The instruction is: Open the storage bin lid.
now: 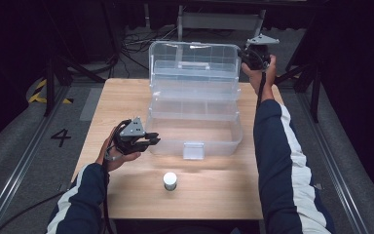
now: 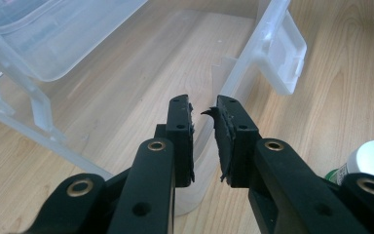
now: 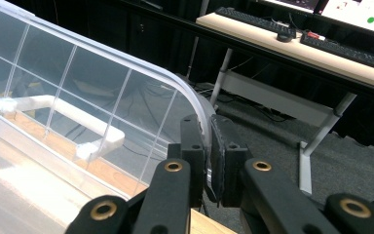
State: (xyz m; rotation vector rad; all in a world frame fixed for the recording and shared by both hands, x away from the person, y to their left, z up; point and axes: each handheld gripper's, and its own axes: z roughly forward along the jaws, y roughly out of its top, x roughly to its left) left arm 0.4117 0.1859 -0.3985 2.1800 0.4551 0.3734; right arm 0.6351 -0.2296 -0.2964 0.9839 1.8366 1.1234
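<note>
Hand-held gripper (image 3: 208,156) on clear box lid (image 3: 92,83)

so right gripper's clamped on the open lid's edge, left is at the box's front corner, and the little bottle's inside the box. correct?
Not quite. The bottle isn't inside the box; the high view shows it standing on the table in front of it. The rest holds: right gripper shut on the lid edge, left gripper at the front corner.

white-capped bottle (image 2: 370,163) cut off, label unreadable

One clear plastic box (image 1: 195,105) (open), one white-capped bottle (image 1: 170,181), two tongs (image 1: 148,140)
</note>
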